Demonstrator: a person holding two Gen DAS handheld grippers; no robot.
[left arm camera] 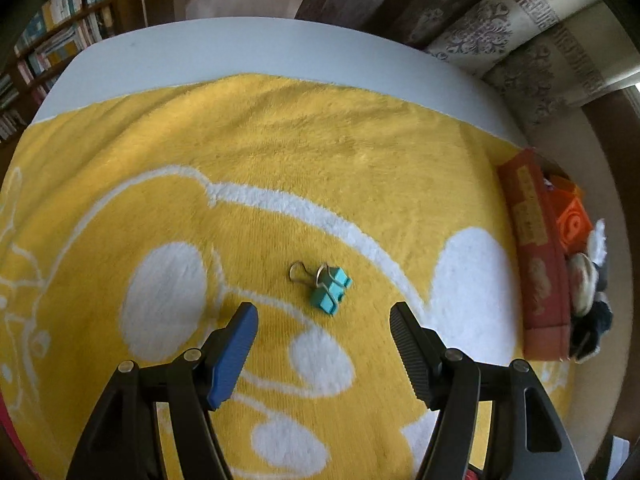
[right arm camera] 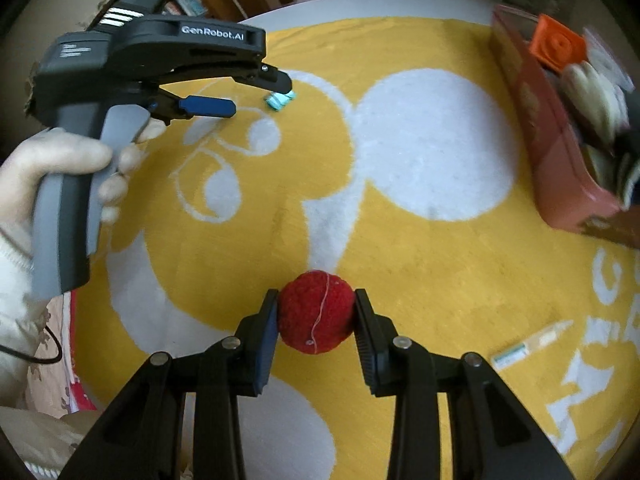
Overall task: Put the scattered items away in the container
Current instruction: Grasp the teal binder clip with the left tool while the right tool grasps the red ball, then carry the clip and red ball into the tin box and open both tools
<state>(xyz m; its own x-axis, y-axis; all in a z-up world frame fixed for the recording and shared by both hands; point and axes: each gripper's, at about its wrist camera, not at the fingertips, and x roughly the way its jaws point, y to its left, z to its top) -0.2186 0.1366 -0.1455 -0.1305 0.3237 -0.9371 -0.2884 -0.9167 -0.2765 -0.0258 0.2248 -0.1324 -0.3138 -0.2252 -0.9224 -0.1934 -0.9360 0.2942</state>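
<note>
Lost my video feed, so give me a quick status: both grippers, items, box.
Right gripper clamped on red pom-pom. Left gripper open above teal binder clip. Red box at right, part filled. Path over yellow towel clear.

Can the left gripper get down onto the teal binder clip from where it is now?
Probably yes. The left gripper is open with nothing between its fingers, and the teal binder clip lies alone on the yellow towel just ahead of them. Nothing blocks the way; the right gripper, holding the red ball, is elsewhere.
</note>
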